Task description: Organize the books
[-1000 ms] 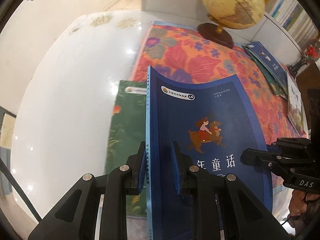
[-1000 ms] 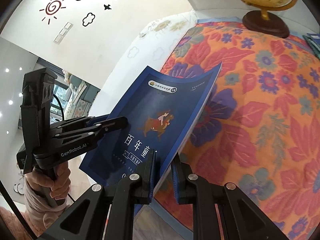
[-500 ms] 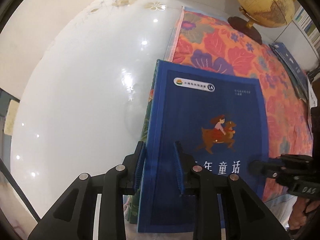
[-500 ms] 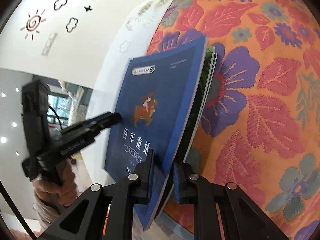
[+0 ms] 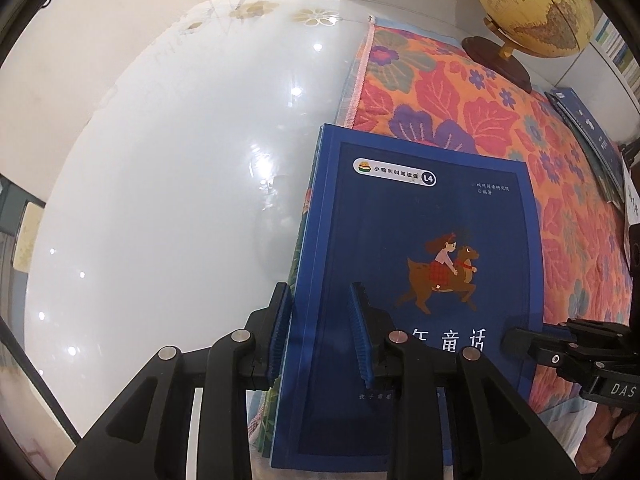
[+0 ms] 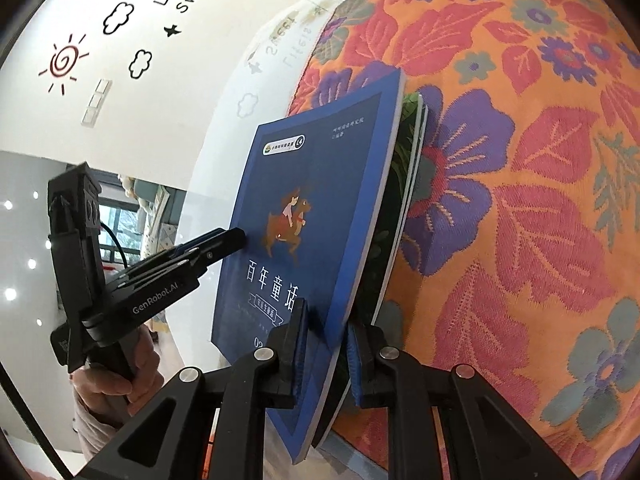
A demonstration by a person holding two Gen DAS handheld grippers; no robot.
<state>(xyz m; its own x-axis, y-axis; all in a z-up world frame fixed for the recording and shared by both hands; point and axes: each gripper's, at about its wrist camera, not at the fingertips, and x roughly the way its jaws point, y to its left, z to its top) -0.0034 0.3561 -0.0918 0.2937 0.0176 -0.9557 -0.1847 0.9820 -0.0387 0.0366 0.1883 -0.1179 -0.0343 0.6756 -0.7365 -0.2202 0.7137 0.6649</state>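
Book [image 5: 420, 280], blue cover w/ a girl riding a deer, lies flat on top of a green book [image 6: 404, 168] at the near left corner of the floral cloth [image 5: 500, 120], its left side over the cloth's edge by the white table [image 5: 180, 180].

Left gripper [image 5: 320, 336] straddles the blue book's left (spine) edge. Jaws narrow but have just been opening; the book edge sits between the pads w/ a gap showing on the right pad side, so no clamp now. The left pad is just beside the spine; whether it touches, can't tell.

Right gripper [image 6: 326, 344] is at the near right corner of the stack. Jaws narrow, blue pads pressed on either side: one on the blue cover, the other under the green book, so it grips both.

From the right wrist view the left gripper's tip rests at the blue cover's left edge, a hand [image 6: 112, 392] on its handle.

Far right: globe [image 5: 532, 4] on a dark base, and more books [image 5: 588, 140] at the cloth's right edge.
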